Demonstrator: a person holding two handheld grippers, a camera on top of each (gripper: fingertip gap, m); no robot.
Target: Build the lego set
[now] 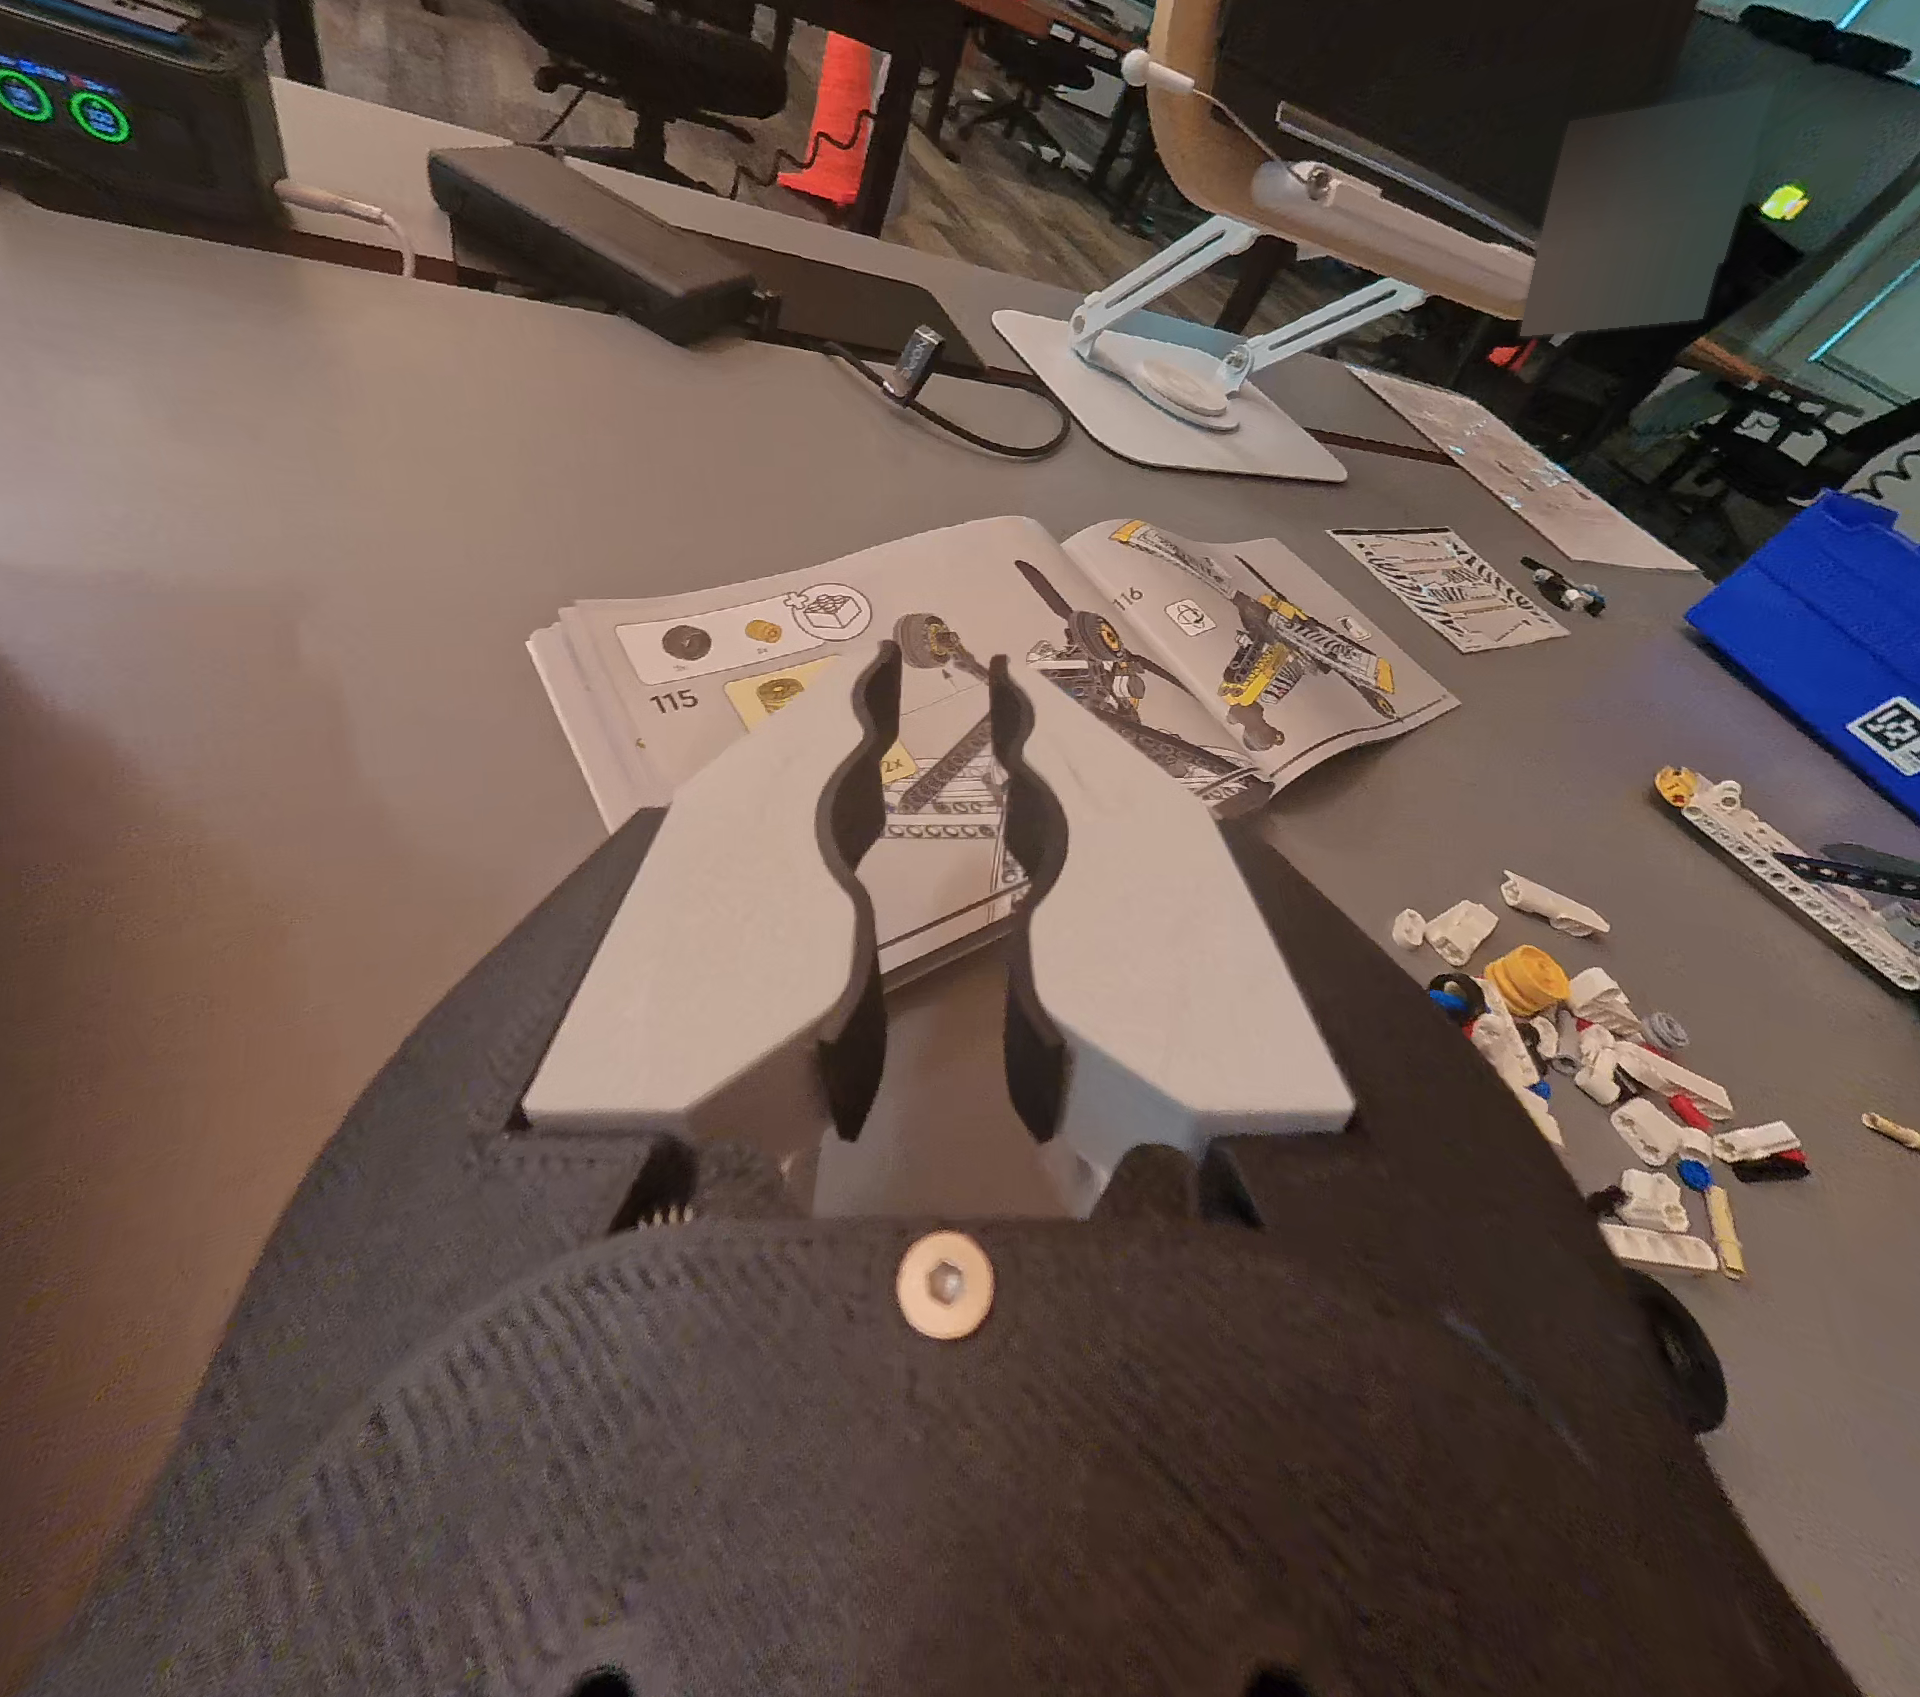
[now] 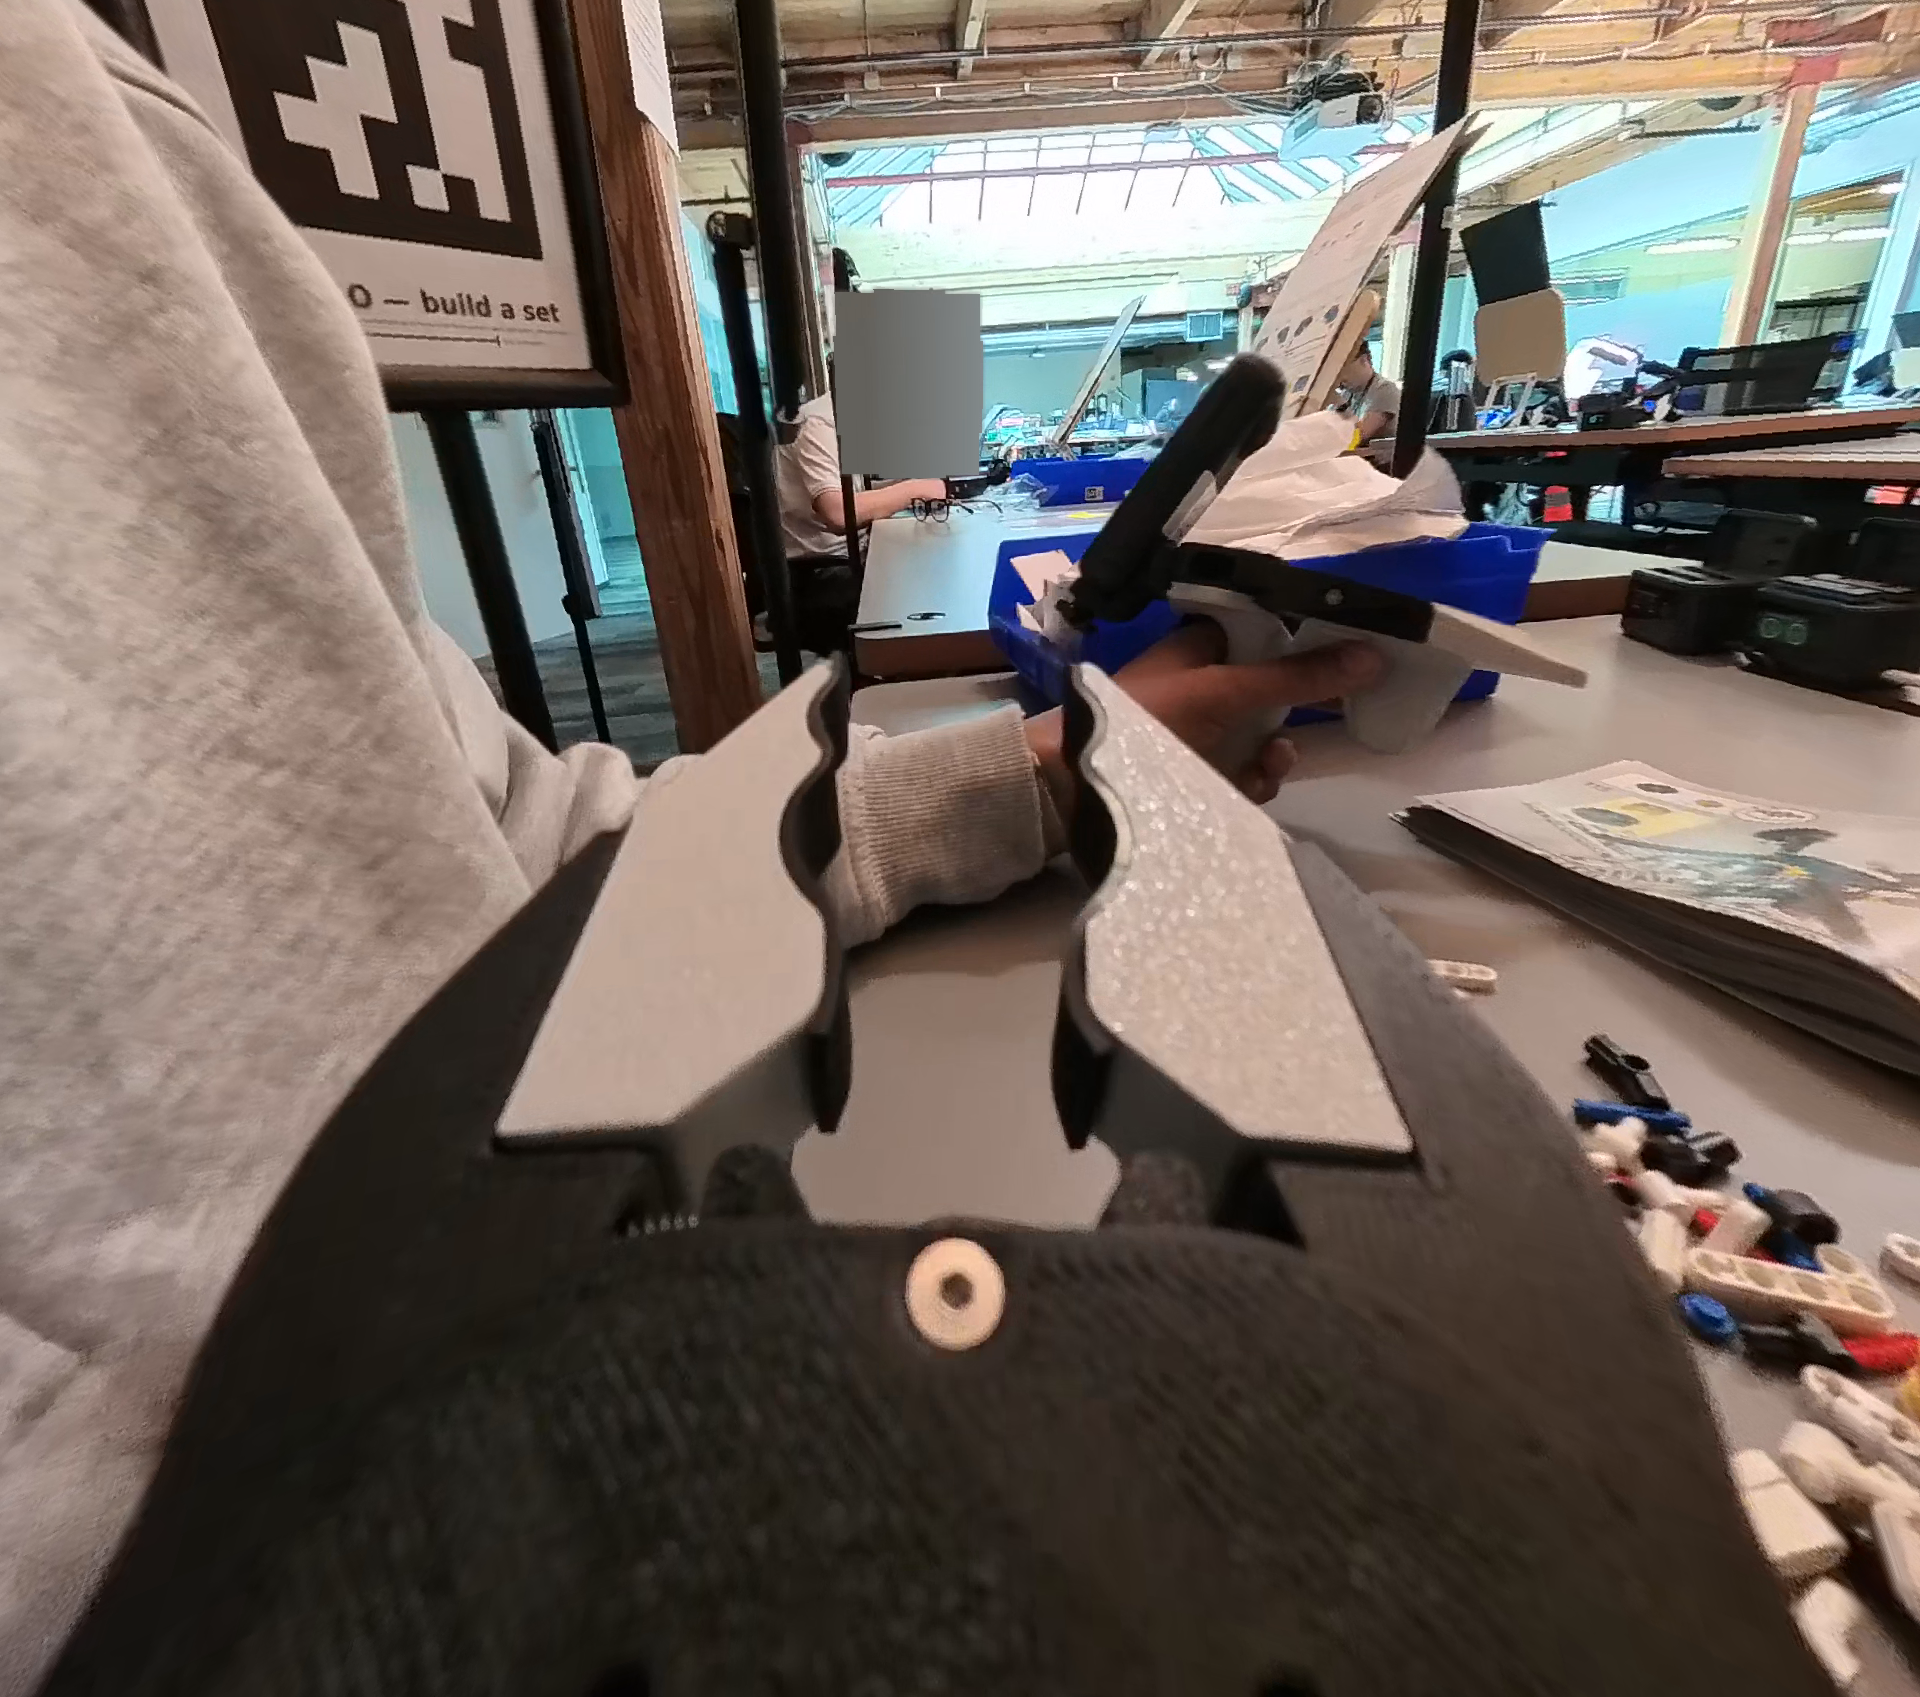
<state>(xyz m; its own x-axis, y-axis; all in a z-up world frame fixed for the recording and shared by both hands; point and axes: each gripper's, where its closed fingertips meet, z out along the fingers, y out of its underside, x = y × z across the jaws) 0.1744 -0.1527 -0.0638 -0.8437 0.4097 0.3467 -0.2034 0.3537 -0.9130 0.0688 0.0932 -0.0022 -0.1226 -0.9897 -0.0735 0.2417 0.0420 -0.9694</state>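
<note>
My left gripper (image 1: 948, 668) is open a little and empty, hovering above the open instruction booklet (image 1: 1039, 650) on the grey table (image 1: 312, 608). A pile of loose lego parts (image 1: 1579, 1055), white, yellow, blue and red, lies to its right. A partly built white beam assembly (image 1: 1787, 868) lies beyond the pile. My right gripper (image 2: 956, 689) is open and empty, above the table's near edge, pointing at the hand (image 2: 1195, 691) that holds the left gripper (image 2: 1496, 645). The booklet (image 2: 1662, 878) and the loose parts (image 2: 1766, 1263) lie to its right.
A blue bin (image 1: 1839, 639) stands at the right; it also shows in the right wrist view (image 2: 1403, 577). A sticker sheet (image 1: 1444, 587), a tablet stand (image 1: 1174, 390) and a black power brick (image 1: 582, 245) sit behind the booklet. A grey sleeve (image 2: 208, 608) and a framed marker sign (image 2: 353, 68) are at left. The left gripper's tips are roughly 25 centimeters from the right gripper's. The partly built white beam assembly (image 1: 1787, 868) is closer to my right gripper, around 35 centimeters from its tips; the left tips are 45 centimeters off.
</note>
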